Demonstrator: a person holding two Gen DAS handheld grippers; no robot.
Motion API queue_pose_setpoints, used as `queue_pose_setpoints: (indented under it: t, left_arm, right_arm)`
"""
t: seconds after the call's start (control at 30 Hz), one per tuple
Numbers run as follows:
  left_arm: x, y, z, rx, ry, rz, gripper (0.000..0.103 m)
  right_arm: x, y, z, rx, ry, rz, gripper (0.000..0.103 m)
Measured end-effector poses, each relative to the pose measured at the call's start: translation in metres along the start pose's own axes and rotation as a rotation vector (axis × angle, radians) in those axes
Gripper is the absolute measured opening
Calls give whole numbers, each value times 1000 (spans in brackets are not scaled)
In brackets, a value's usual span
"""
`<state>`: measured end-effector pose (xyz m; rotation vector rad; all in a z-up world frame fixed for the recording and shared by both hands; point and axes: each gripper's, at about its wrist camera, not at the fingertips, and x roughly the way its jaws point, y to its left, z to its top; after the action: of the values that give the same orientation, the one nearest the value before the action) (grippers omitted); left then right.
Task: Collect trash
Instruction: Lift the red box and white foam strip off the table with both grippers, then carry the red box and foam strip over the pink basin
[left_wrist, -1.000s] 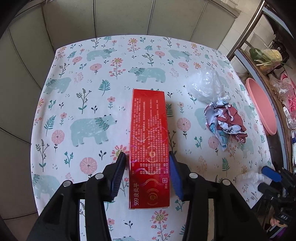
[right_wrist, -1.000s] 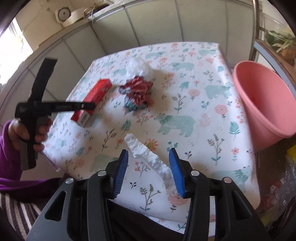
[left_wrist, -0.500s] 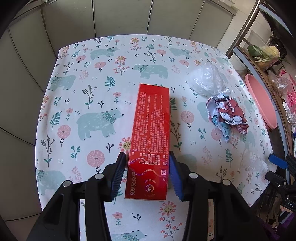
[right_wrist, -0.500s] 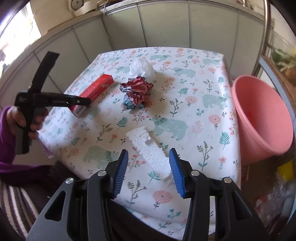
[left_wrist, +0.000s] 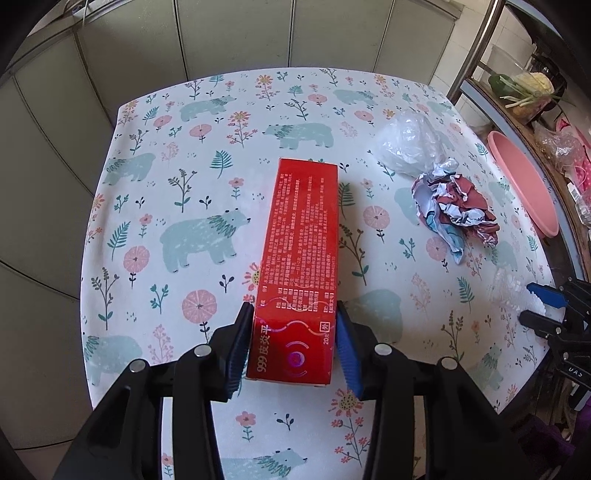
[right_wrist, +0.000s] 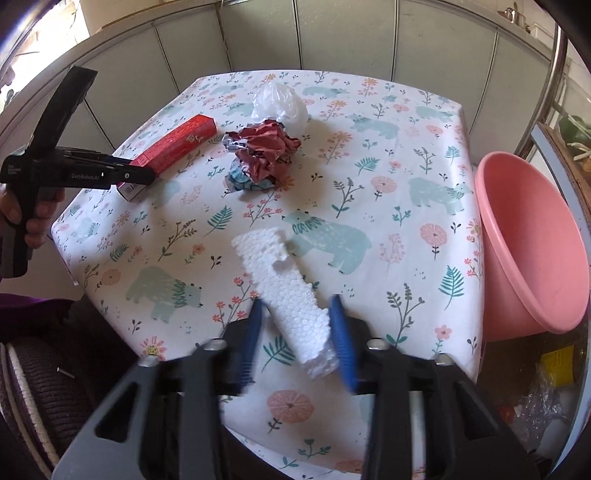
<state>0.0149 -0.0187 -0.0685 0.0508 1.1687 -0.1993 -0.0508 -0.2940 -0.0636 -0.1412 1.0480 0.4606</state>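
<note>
A long red carton (left_wrist: 301, 266) sits between the blue pads of my left gripper (left_wrist: 293, 341), which is shut on its near end and holds it above the table. It also shows in the right wrist view (right_wrist: 173, 146). My right gripper (right_wrist: 297, 341) is open around the near end of a white foam strip (right_wrist: 286, 291) lying on the table; its pads stand apart from the foam. A crumpled red and white paper wad (left_wrist: 456, 206) and a clear plastic bag (left_wrist: 412, 147) lie on the table's right side.
The table wears a bear and flower cloth (left_wrist: 207, 206). A pink basin (right_wrist: 528, 240) stands off the table's right edge, also in the left wrist view (left_wrist: 524, 181). Grey cabinet panels (left_wrist: 236, 37) lie behind. Cluttered shelves (left_wrist: 532, 88) are at the right.
My left gripper has closed on the red carton and lifted it off the table. My right gripper has moved forward around the foam strip's near end.
</note>
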Motion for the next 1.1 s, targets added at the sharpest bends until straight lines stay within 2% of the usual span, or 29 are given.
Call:
queue_pose_setpoints:
  t: [0.1,0.27,0.53,0.83,1.1]
  left_arm:
    - [-4,1,-5,1,-26,-14,40]
    - [-22,11,-12,-54,-69,-28,40]
    - [-63,-9,-19,5,-166,-52,40]
    - [-98,-76,14,96,-287,-196,40]
    - [-86,-156,52,202,-303,-329,40]
  right_arm:
    - [-5,-1,-5,31,-34,14,34]
    - [-28,-2,-9,89,-147,55,34]
    - [-53,-8,-3,160,-268,56,34]
    - [-89,-49,-3,300,-386,-28,34]
    - [-115,-109,-11,484,-496,-137,34]
